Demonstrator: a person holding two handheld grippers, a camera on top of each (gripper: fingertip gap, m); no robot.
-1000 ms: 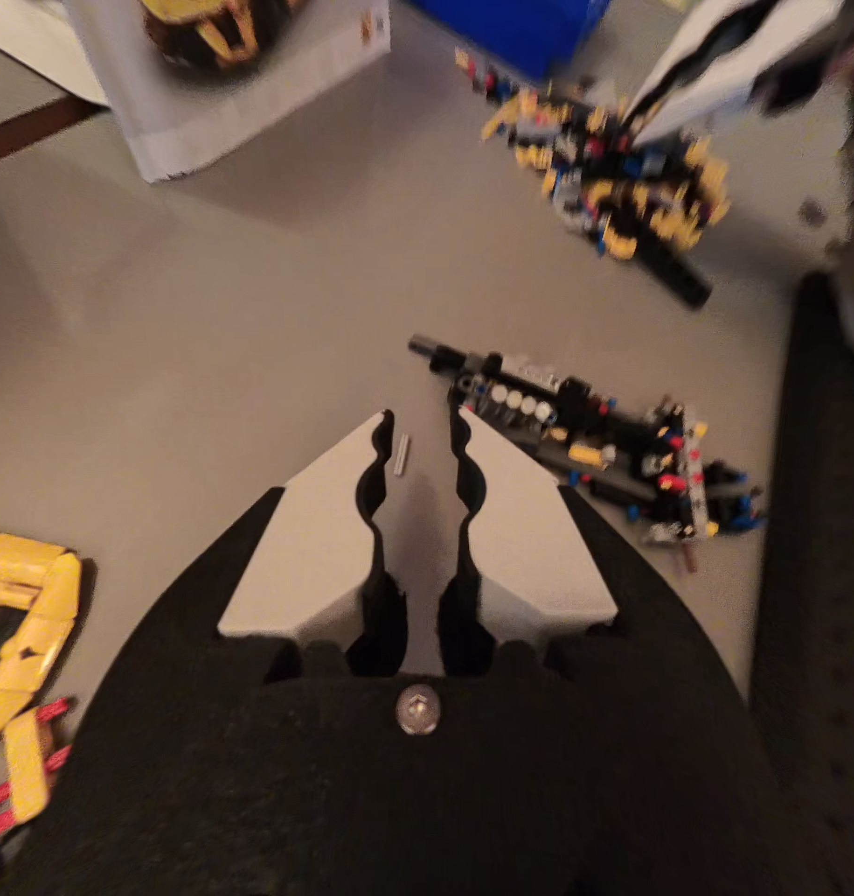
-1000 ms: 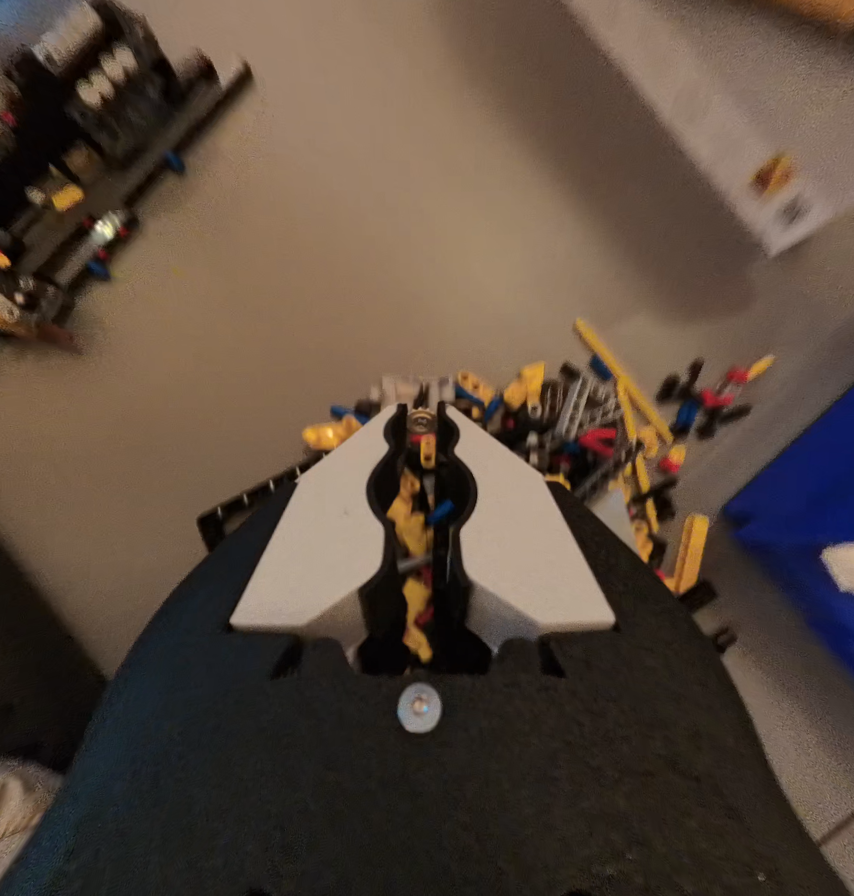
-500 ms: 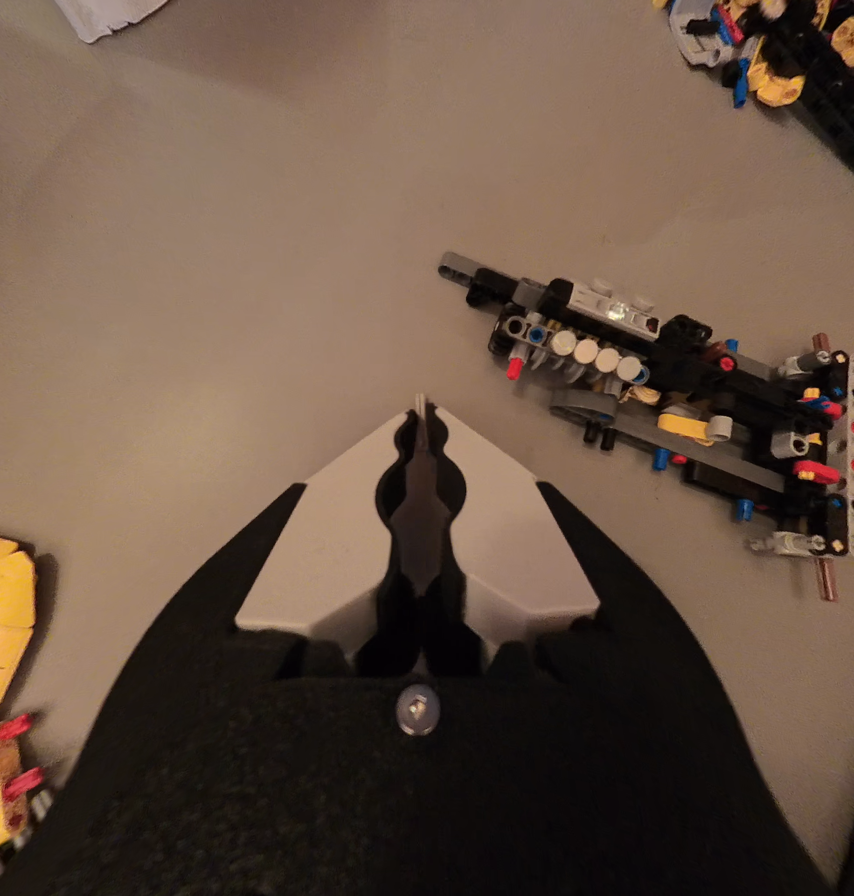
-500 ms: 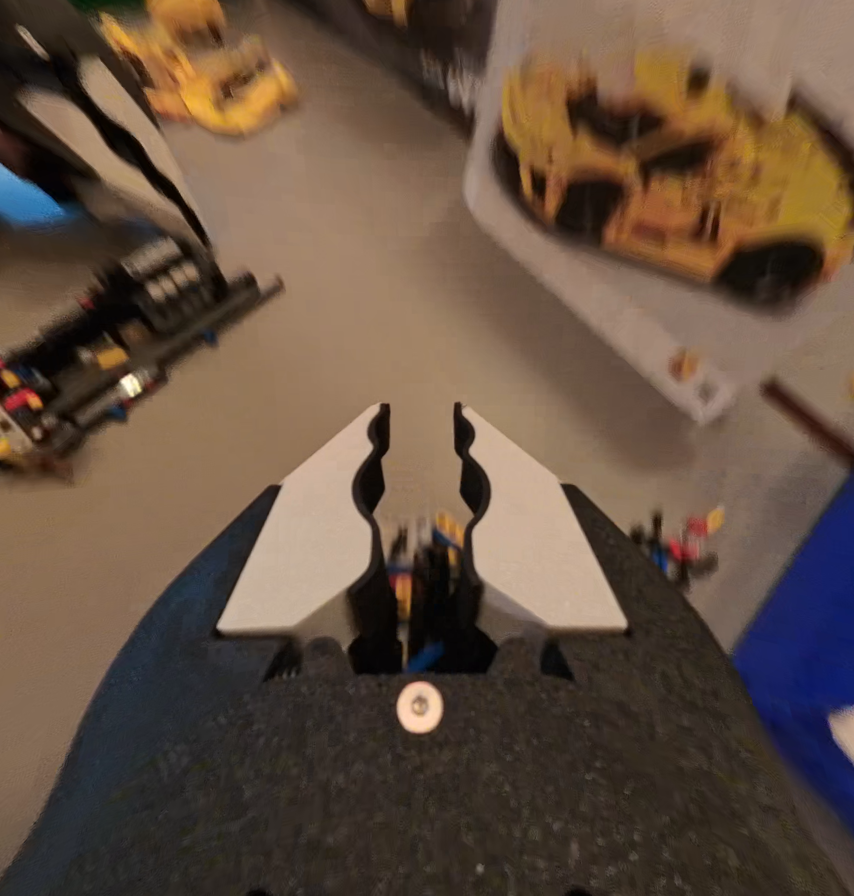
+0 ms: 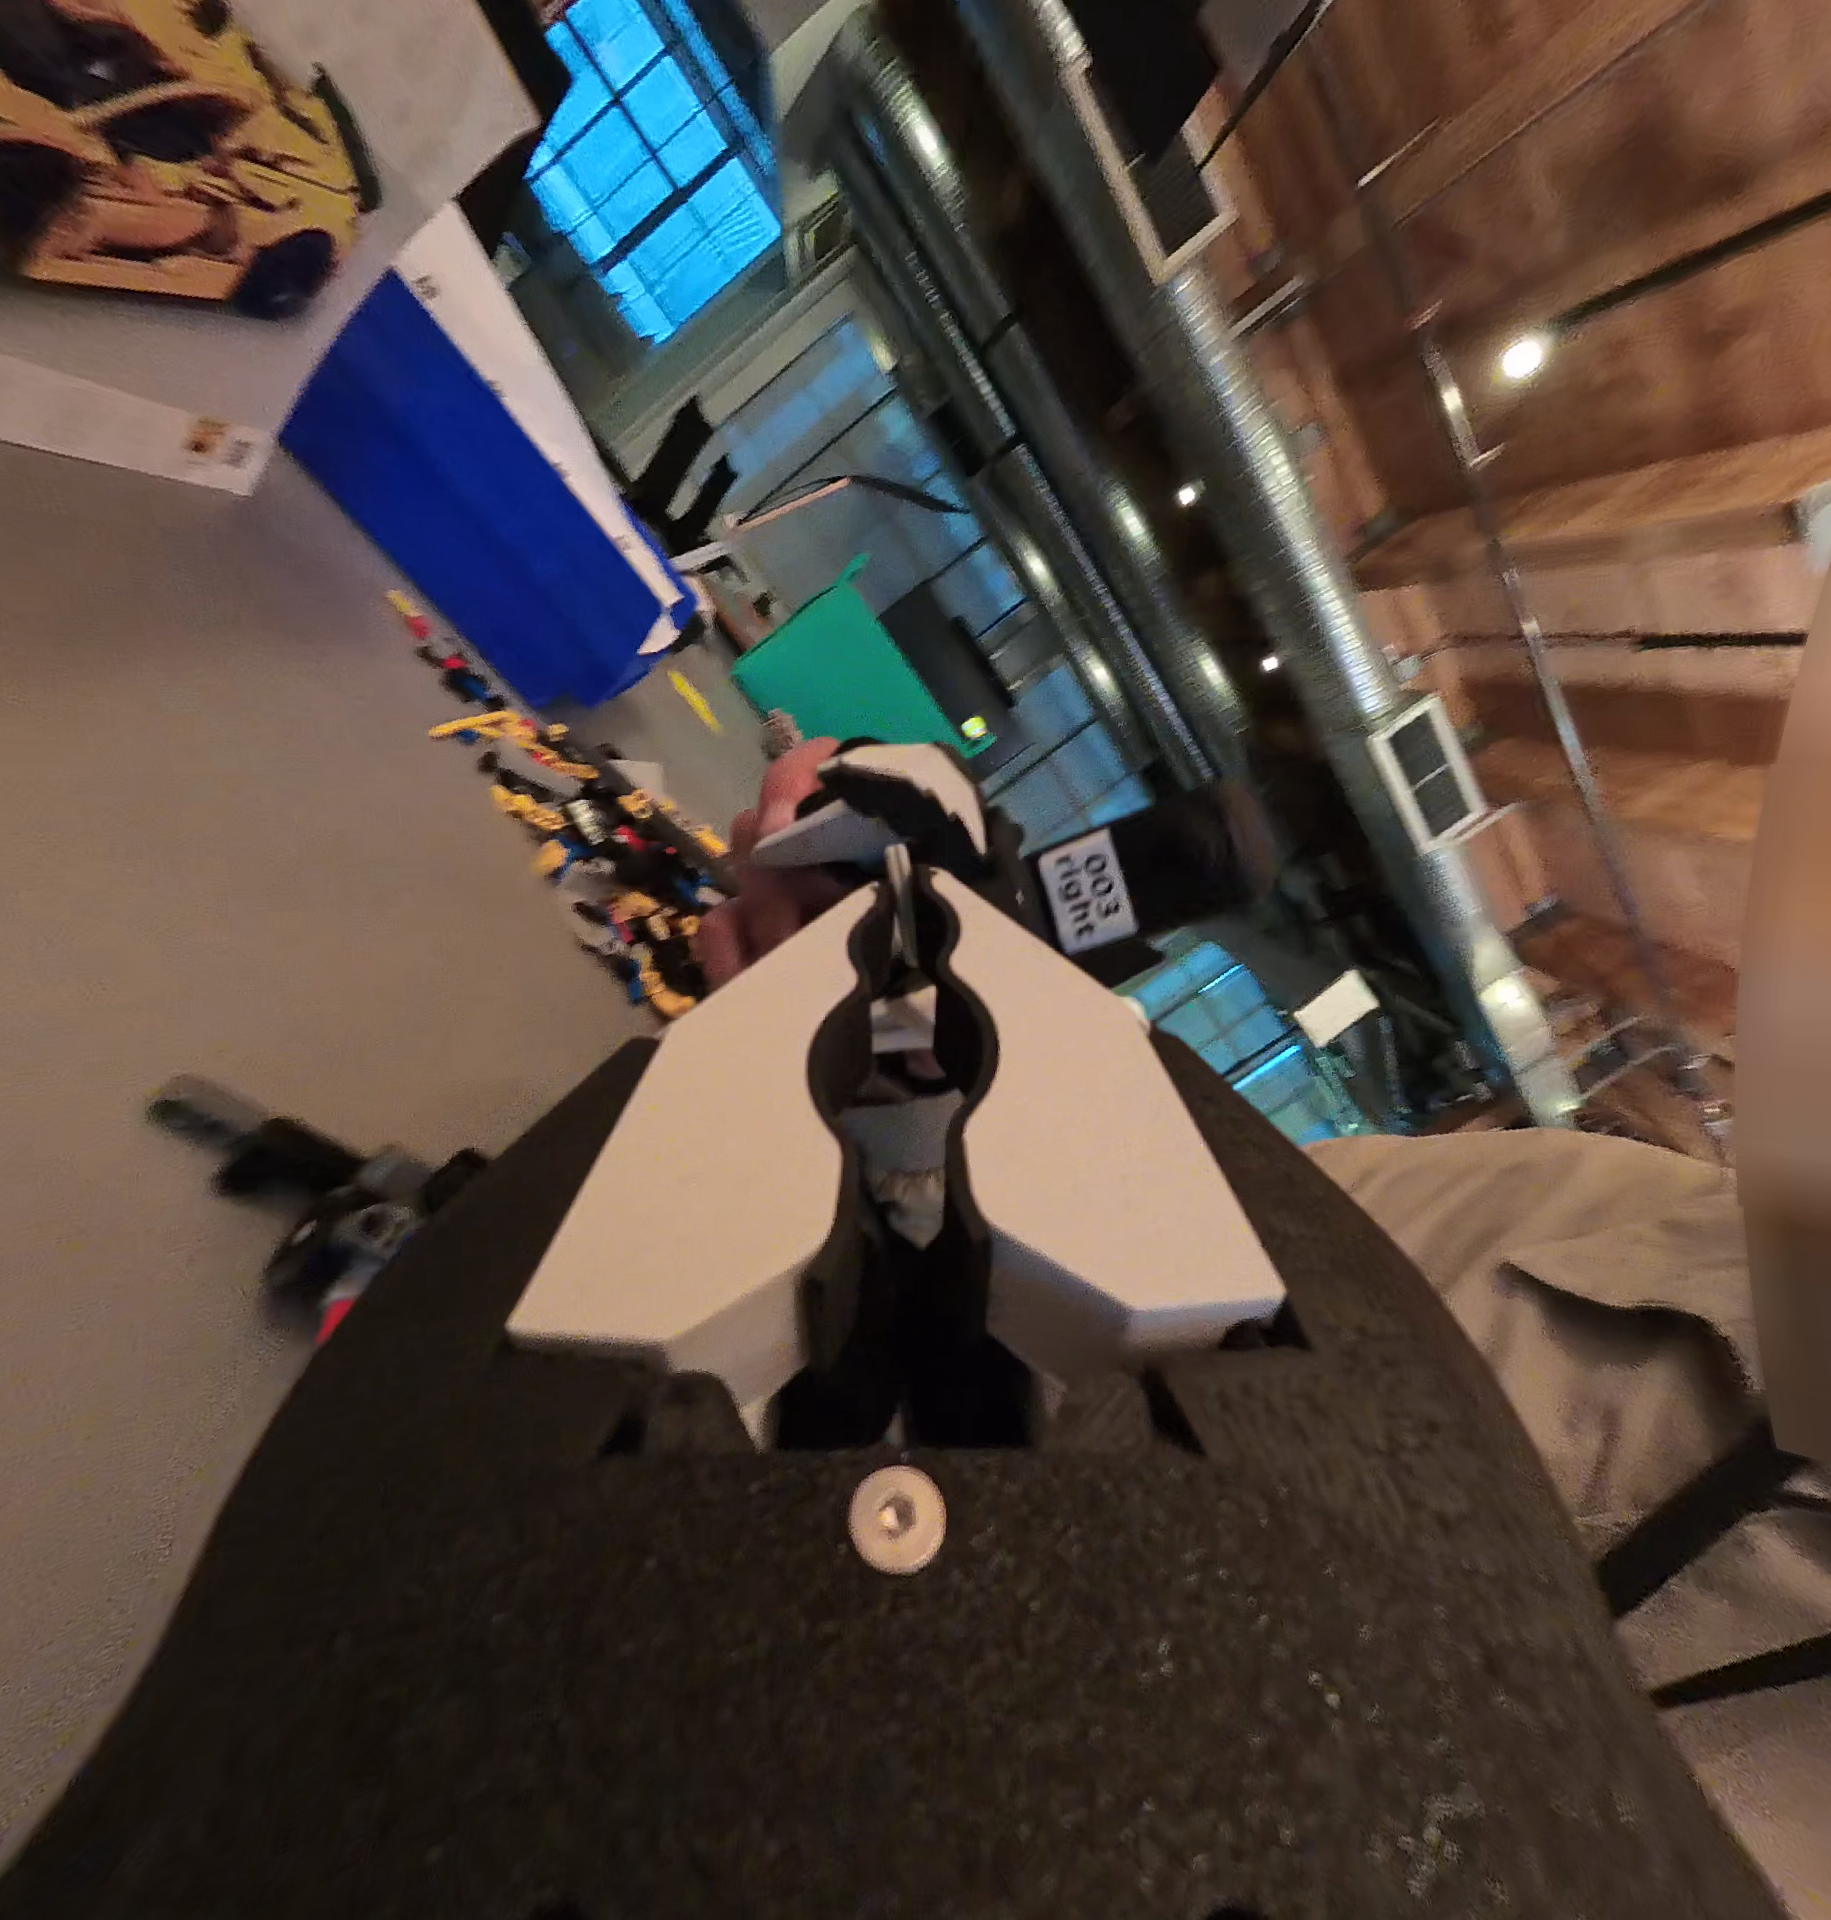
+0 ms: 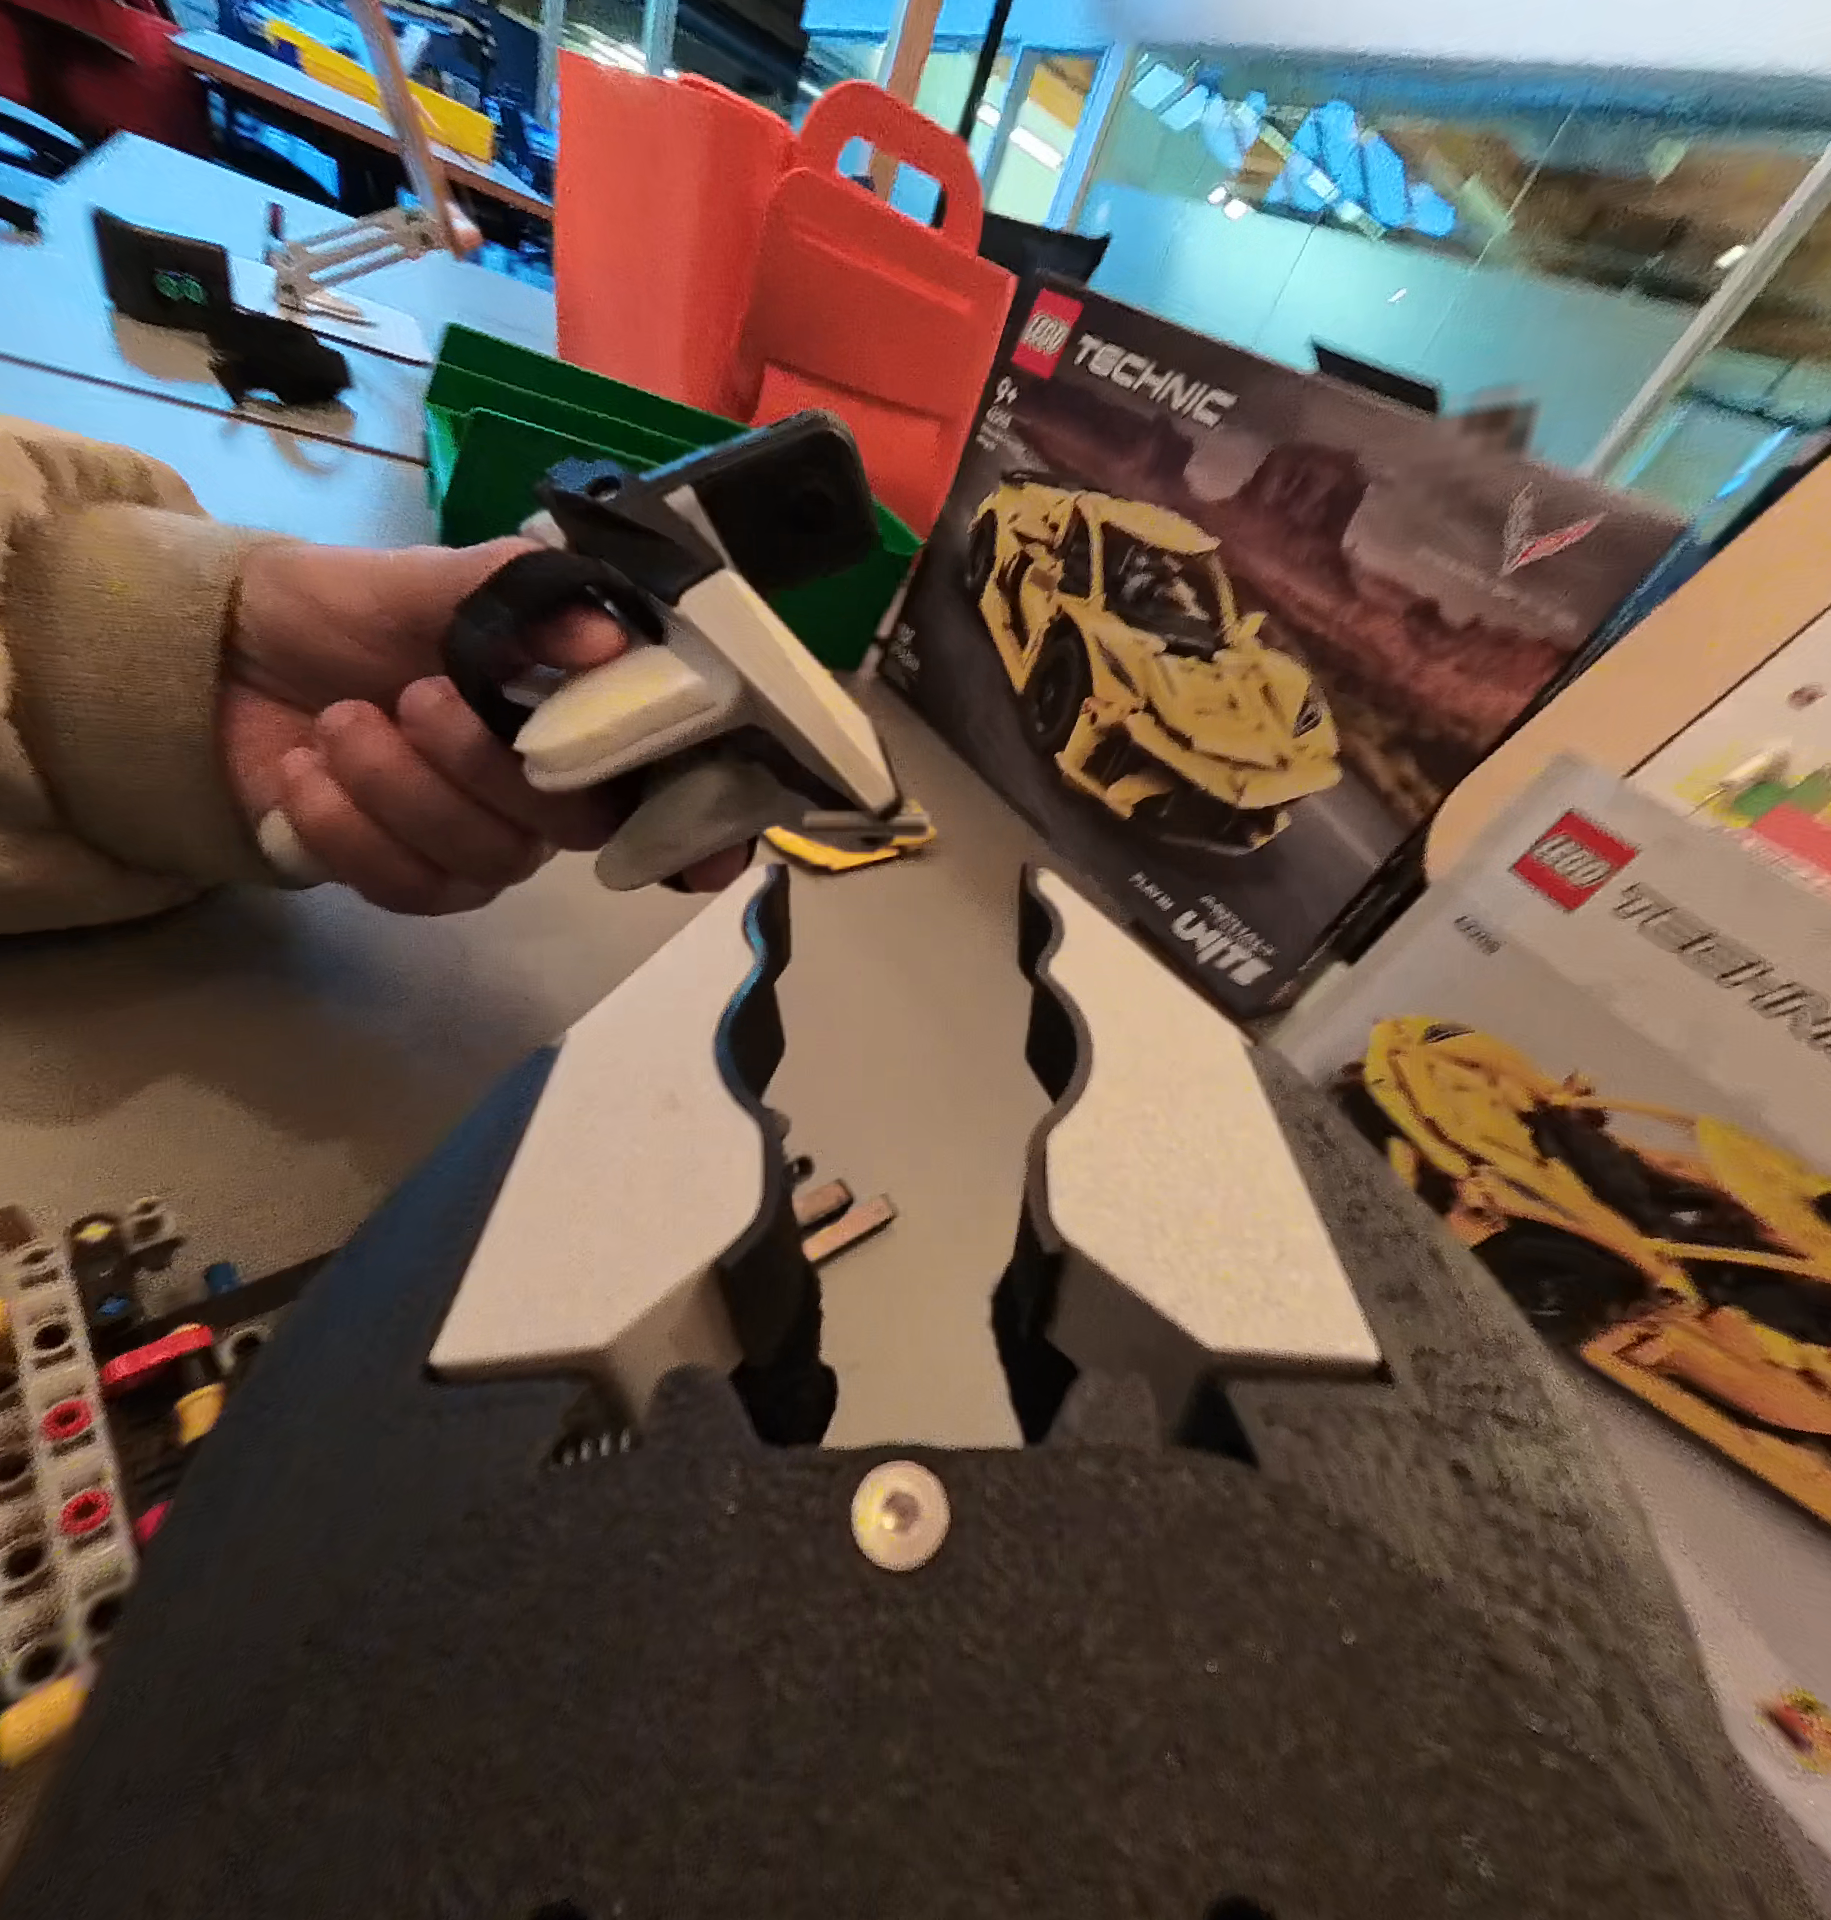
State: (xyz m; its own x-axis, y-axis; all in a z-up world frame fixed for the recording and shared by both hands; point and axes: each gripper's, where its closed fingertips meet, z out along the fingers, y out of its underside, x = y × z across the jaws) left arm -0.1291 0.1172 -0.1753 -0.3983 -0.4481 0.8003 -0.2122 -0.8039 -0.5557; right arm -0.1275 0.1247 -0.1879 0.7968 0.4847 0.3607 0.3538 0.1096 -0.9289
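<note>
Pinching grey pin (image 5: 898, 902), printed car box (image 6: 1243, 665)

Grey table (image 6: 267, 1039), brick wall (image 5: 1617, 312), blue-lit windows (image 5: 651, 208).

ahead: bare grey tabletop (image 6: 895, 1039) | right: boxes (image 6: 1254, 644) | left: left claw (image 6: 869, 810)

The left hand-held gripper (image 5: 898, 894) is raised with jaws closed; the right hand-held gripper (image 6: 903, 894) gapes wide.
</note>
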